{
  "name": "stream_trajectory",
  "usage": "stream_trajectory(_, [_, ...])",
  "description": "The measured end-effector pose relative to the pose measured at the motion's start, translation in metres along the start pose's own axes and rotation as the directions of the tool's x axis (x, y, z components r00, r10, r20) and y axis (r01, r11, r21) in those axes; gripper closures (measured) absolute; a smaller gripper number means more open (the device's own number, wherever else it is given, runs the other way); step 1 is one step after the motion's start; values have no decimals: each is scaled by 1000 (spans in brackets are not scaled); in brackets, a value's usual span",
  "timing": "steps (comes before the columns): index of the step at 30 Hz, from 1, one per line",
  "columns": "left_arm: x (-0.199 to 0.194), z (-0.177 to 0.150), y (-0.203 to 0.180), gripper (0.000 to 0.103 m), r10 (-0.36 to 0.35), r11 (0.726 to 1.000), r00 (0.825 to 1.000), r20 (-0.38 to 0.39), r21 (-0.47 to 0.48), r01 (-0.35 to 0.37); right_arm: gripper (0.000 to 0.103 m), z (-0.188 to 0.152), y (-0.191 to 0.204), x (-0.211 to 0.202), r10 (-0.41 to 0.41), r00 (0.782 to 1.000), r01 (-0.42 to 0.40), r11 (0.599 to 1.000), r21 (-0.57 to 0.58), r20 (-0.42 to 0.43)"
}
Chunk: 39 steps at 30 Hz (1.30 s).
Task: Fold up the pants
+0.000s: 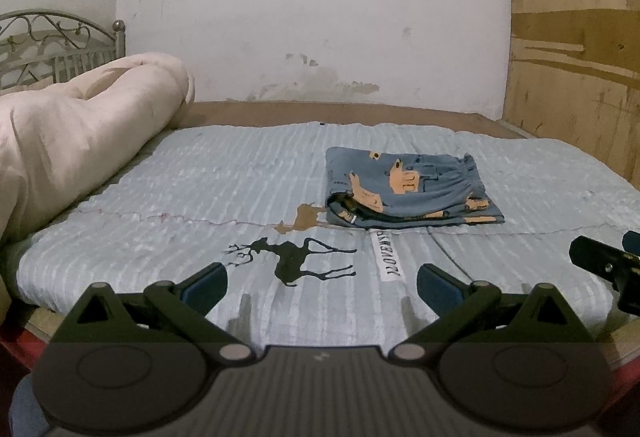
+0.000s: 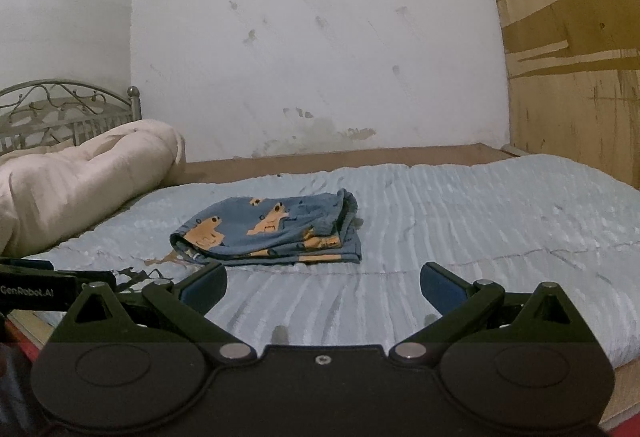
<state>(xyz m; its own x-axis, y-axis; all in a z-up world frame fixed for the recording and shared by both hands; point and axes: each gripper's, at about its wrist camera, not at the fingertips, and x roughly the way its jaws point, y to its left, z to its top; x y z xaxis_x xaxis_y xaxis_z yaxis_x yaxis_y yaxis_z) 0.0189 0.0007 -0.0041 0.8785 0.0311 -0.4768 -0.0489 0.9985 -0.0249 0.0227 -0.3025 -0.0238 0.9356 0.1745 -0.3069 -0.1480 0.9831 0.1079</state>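
The pants (image 1: 408, 189), blue with orange cartoon animals, lie folded into a compact rectangle on the pale blue striped bedspread (image 1: 200, 197). In the right wrist view the same pants (image 2: 272, 233) sit ahead and a little left. My left gripper (image 1: 322, 285) is open and empty, held back near the bed's front edge, well short of the pants. My right gripper (image 2: 323, 287) is open too, with nothing between its fingers, just in front of the pants. Part of the right gripper (image 1: 608, 265) shows at the left wrist view's right edge.
A rolled cream duvet (image 1: 80, 141) lies along the left side of the bed before a metal headboard (image 1: 60, 45). A white stained wall (image 1: 312, 17) stands behind, a plywood panel (image 1: 576, 37) on the right. A deer print (image 1: 296, 257) marks the bedspread.
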Motion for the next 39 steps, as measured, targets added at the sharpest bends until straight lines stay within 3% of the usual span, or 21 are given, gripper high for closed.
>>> stream_trajectory(39, [1,-3,0,1,-4,1000,1000,-11,1,4,1,-2,-1,1,-3,1000,3,1000,-3,-10])
